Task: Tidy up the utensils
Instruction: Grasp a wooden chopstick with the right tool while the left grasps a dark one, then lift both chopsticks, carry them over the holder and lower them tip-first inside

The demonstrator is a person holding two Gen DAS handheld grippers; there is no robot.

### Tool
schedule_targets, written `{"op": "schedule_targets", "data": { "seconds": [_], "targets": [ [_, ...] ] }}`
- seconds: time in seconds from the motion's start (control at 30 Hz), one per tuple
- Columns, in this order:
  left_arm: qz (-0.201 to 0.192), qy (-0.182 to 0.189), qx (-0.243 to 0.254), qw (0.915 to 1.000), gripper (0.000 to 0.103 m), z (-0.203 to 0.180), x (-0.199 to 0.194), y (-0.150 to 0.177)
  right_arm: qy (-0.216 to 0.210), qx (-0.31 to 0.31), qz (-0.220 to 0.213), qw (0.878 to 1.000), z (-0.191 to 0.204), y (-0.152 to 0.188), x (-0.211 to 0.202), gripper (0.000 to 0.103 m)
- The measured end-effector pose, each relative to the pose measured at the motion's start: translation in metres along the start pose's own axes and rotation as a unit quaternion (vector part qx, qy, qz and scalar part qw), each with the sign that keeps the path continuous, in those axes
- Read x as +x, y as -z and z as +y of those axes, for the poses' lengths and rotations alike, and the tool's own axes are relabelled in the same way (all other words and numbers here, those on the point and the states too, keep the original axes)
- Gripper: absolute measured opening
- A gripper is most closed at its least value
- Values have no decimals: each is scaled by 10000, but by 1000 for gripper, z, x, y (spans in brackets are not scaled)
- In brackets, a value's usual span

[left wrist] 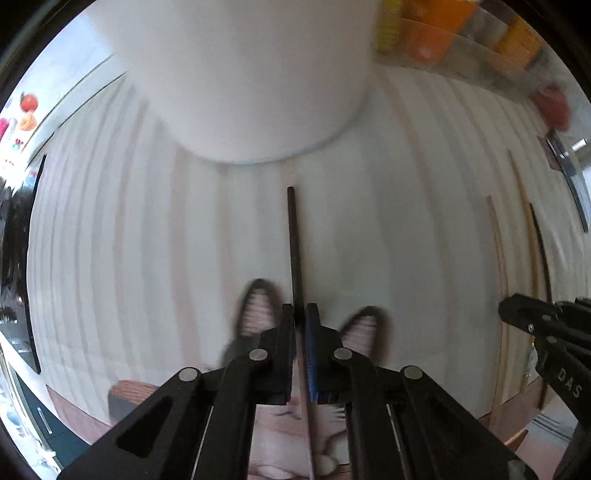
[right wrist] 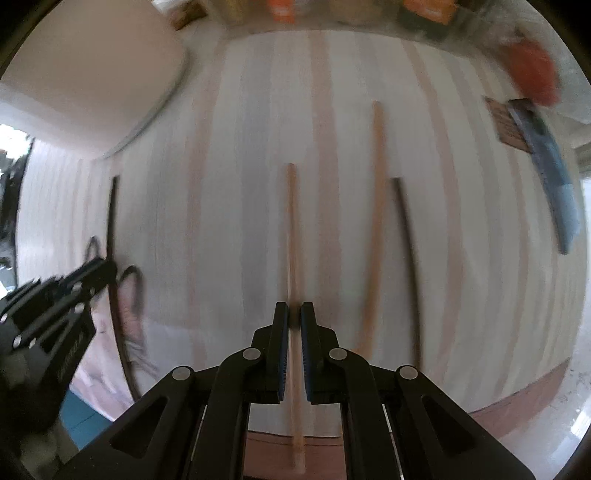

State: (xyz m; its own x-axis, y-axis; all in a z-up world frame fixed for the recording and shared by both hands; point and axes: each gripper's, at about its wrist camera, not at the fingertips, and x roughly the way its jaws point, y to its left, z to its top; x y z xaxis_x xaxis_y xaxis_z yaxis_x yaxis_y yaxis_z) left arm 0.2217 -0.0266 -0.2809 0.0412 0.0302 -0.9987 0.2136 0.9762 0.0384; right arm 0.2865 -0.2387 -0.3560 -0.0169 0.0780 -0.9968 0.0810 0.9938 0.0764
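My left gripper (left wrist: 300,308) points down at the pale striped table (left wrist: 147,240) and is shut on a dark chopstick (left wrist: 294,240), which runs away from the jaws toward a big white container (left wrist: 251,74). My right gripper (right wrist: 294,306) is shut on a light wooden chopstick (right wrist: 291,221) that passes between its blue pads. To the right of it lie another light chopstick (right wrist: 375,221) and a second dark chopstick (right wrist: 406,240). The right wrist view also has the left gripper (right wrist: 107,267) at the left edge. Whether the held sticks still touch the table I cannot tell.
A blue-grey knife-like tool (right wrist: 554,177) lies at the far right by a red object (right wrist: 532,70). Colourful packages (left wrist: 436,33) line the back edge. Below the table's near edge is a cat-faced thing with pink ears (left wrist: 258,310).
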Motion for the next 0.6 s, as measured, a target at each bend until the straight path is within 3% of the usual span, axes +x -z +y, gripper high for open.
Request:
{"op": "schedule_targets", "data": {
  "seconds": [0.13, 0.33, 0.5, 0.57, 0.6],
  "targets": [
    [94, 138, -296, 9994, 4, 24, 5, -1, -199, -225, 41, 9995, 22, 0, 3, 7],
    [87, 210, -467, 9987, 4, 48, 13, -7, -124, -418, 131, 9990, 43, -7, 1, 7],
    [105, 194, -447, 9988, 4, 17, 9, 1, -46, -539, 219, 9983, 31, -20, 10, 7],
    [115, 193, -417, 9989, 4, 17, 9, -1, 75, -593, 243, 9979, 39, -19, 12, 7],
    [111, 195, -400, 9989, 4, 26, 5, 15, 121, -600, 250, 9978, 39, -17, 13, 7]
  ]
}}
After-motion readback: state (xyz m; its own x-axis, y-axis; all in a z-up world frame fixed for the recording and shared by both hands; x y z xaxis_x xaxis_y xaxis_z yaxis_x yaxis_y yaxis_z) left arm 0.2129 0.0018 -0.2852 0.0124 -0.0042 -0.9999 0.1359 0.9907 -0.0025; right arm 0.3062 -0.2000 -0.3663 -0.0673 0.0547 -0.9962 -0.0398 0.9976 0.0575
